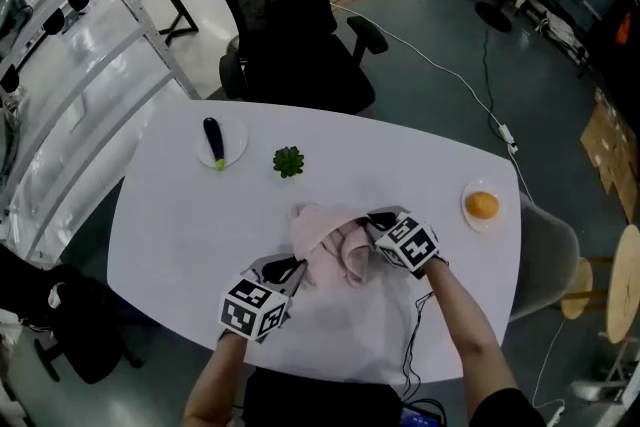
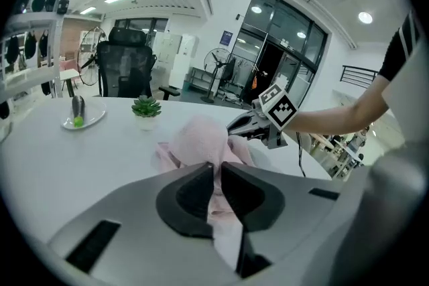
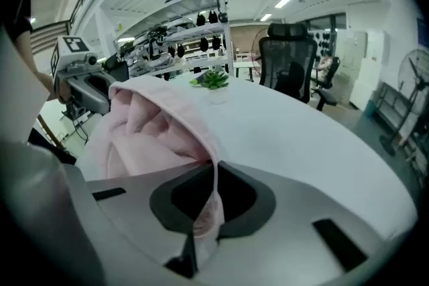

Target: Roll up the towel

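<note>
A pale pink towel (image 1: 330,240) lies crumpled in a heap on the white table (image 1: 180,225), near its middle. My left gripper (image 1: 293,267) is at the heap's near left corner, and the left gripper view shows its jaws shut on a fold of the towel (image 2: 201,137). My right gripper (image 1: 375,222) is at the heap's right side; the right gripper view shows its jaws pinched on an edge of the towel (image 3: 161,124), which hangs through them. Both grippers hold opposite sides of the same heap.
A small green potted plant (image 1: 288,161) stands just behind the towel. A plate with a dark eggplant (image 1: 214,141) sits at the far left, a plate with an orange (image 1: 482,205) at the right. A black office chair (image 1: 290,15) stands behind the table.
</note>
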### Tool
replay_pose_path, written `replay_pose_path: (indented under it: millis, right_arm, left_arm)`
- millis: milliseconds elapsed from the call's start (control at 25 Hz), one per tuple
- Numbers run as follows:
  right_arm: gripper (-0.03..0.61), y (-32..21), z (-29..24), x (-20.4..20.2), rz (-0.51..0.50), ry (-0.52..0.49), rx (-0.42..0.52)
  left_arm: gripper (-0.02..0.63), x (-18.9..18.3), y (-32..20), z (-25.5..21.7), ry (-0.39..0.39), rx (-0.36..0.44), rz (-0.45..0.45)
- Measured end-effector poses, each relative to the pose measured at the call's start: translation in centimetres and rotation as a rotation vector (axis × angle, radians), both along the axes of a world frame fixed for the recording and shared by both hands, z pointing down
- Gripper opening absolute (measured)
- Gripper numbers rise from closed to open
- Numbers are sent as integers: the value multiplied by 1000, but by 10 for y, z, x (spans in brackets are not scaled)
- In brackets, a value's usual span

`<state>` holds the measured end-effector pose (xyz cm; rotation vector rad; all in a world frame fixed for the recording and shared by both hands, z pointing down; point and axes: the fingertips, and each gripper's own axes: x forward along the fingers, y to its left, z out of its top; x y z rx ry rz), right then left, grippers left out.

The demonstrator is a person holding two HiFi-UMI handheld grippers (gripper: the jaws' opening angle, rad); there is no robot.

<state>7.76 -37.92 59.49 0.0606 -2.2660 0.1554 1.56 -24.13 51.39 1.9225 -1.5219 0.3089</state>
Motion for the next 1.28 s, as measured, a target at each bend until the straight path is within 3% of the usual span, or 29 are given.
replay_pose_path:
  millis: [240,480,1040,1280]
  right_arm:
    - [21,-12,-55,0,22,-34,154]
    - [21,-9,-132,-3,31,-91,319]
    - [21,38,-274,-30,118,-203,680]
    - [21,69,-321,-37,150,-260,774]
  left_arm:
    - [44,-18,6,-17,-104,25,39]
    - [41,-51,7,-56,-248,100,64]
    - [41,-117,17,-178,-703,320,152]
    - [41,-128,42,-217,-821,387,166]
